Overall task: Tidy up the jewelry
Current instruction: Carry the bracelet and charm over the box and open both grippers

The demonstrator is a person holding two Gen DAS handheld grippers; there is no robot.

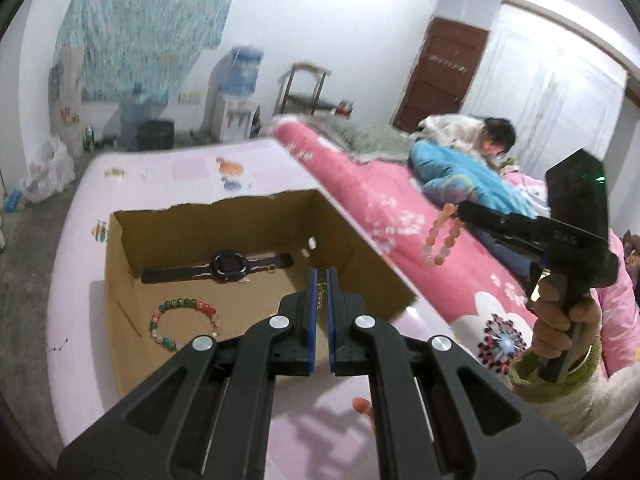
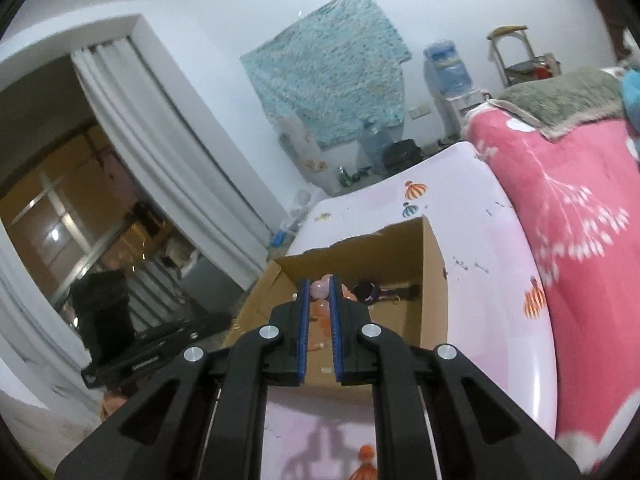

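Observation:
An open cardboard box sits on a pale pink surface. Inside lie a dark purple watch and a multicoloured bead bracelet. My left gripper hovers over the box, its blue pads shut on a thin gold chain that dangles between them. My right gripper is held in a hand to the right of the box. It is shut on a pink and orange bead bracelet, which hangs from its tips in a loop.
A pink floral blanket is piled along the right of the surface, and a person lies beyond it. A water dispenser, a large bottle and bags stand on the floor by the far wall.

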